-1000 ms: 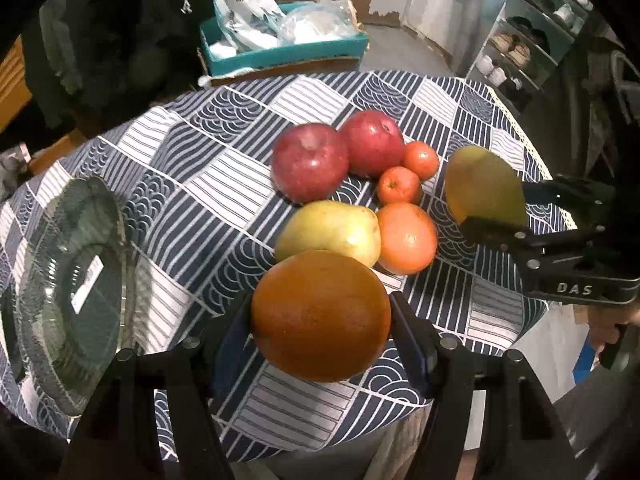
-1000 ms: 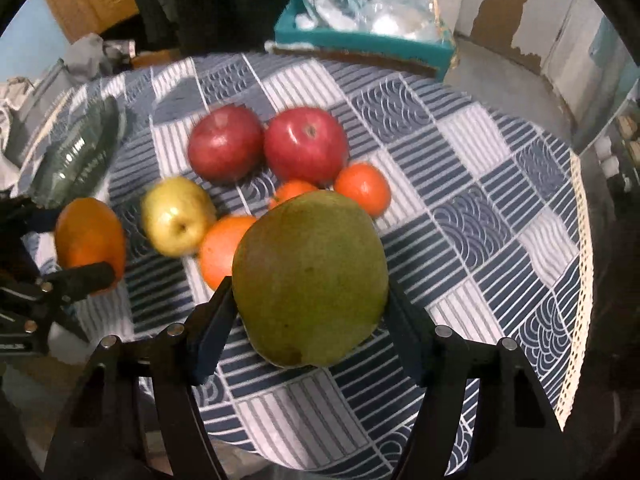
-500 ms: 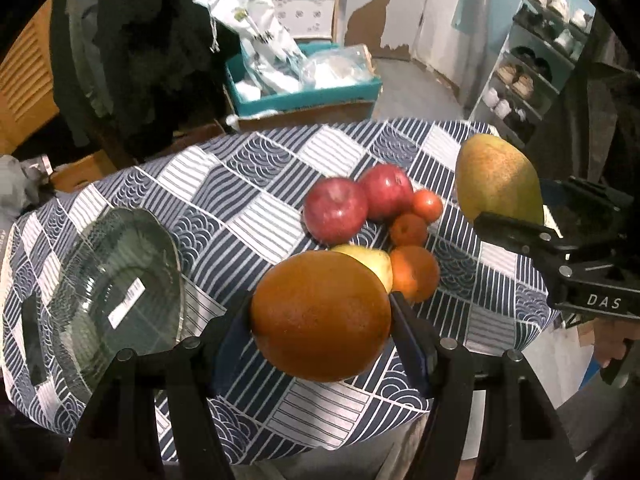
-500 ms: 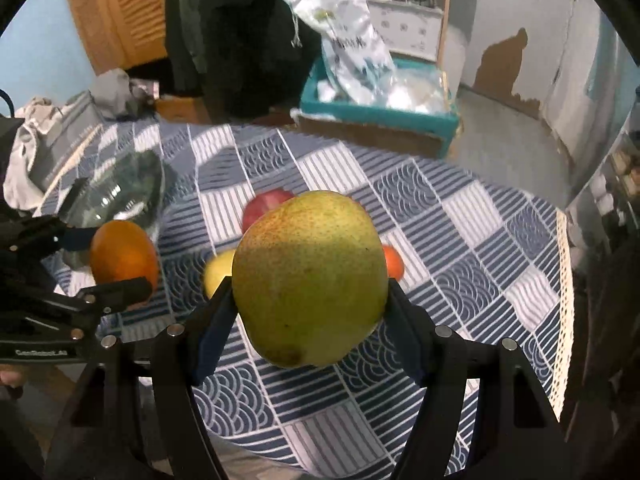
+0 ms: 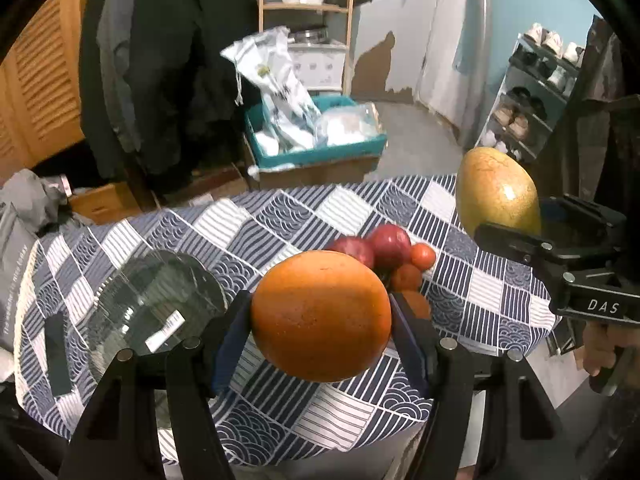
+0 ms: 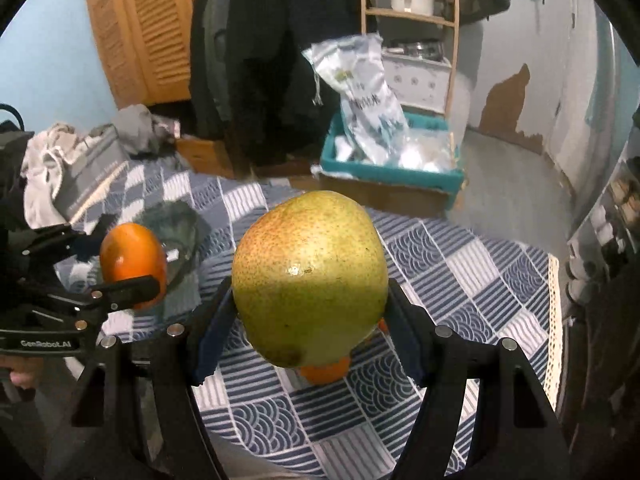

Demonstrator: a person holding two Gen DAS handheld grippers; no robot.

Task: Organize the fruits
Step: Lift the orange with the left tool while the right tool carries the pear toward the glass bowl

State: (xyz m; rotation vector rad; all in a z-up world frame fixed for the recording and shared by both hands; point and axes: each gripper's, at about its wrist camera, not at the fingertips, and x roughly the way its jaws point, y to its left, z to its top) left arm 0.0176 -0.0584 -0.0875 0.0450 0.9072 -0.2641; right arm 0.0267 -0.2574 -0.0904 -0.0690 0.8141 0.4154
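Below both my tongs sits the round table [image 5: 276,216] in its blue-white patterned cloth, near rim curving just under my fingers, far rim dropping to bare floor in front of a teal crate [image 5: 320,156] on a box. Right of my right tongs the cloth's lace hem ends at open floor; a shoe rack [image 5: 532,96] stands beyond. Left of my left tongs the tabletop is roomy, holding only a glass plate [image 5: 152,304] and a dark flat strip I can't identify.

Both tongs point forward and downward, raised clear off the cloth, side by side and apart. My left gripper [image 5: 320,316] pinches one big orange [image 5: 320,316], pads tight on both flanks. My right gripper [image 6: 308,300] pinches one green-yellow pear [image 6: 308,292] the same way. A bit of my hand [image 5: 600,348] shows under the right tool.

Fruit pile [image 5: 392,260] lies ahead of the left tongs, mostly hidden behind the orange: two red apples, two small tangerines, one more orange-coloured fruit partly hidden at the right finger. Under the pear, one orange fruit [image 6: 326,372] peeks out. Full count on the table I can't tell.
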